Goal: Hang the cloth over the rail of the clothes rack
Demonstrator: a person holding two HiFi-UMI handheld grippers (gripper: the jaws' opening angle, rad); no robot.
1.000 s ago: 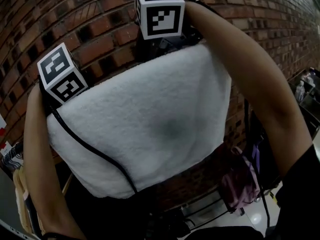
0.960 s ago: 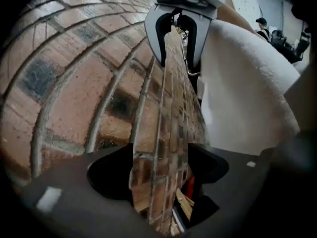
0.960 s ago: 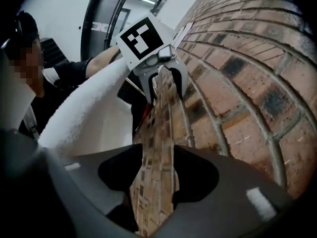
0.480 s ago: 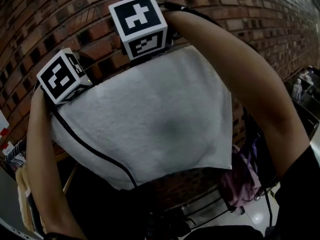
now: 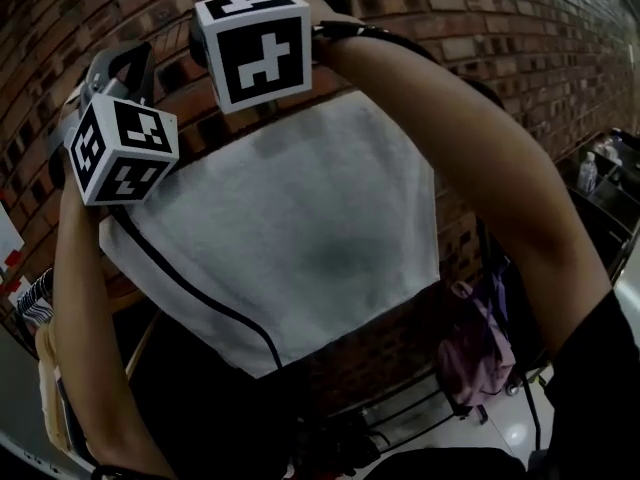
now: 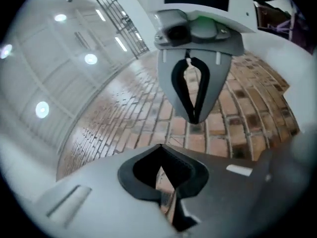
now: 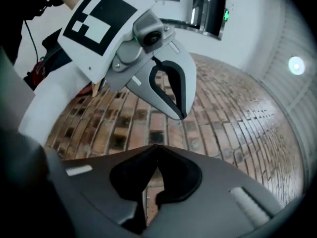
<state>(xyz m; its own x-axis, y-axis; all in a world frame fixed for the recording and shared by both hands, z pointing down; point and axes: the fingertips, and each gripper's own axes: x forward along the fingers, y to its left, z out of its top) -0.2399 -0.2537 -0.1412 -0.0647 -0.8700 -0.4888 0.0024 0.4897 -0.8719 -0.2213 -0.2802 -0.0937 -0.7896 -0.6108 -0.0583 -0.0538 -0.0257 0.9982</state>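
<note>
A white cloth (image 5: 300, 238) hangs flat in front of the brick wall in the head view. Whatever bears its top edge is hidden behind the grippers. The left gripper's marker cube (image 5: 120, 153) and the right gripper's marker cube (image 5: 255, 53) are raised above that top edge, apart from the cloth. In its own view my left gripper (image 6: 161, 182) is shut with nothing between the jaws, only brick beyond. My right gripper (image 7: 151, 182) is shut and empty too. Each gripper view shows the other gripper's shut fingers (image 6: 190, 90) ahead, also empty.
The brick wall (image 5: 500, 28) stands close behind the cloth. A black cable (image 5: 200, 298) runs down across the cloth's left side. A purple bag (image 5: 480, 348) hangs low at the right, clothes on hangers (image 5: 45, 368) at the far left, shelving (image 5: 610, 178) at the right edge.
Both grippers have lifted off the cloth's top edge and tipped back, and the cubes now sit higher. The cloth has dropped a little and hangs on its own.
</note>
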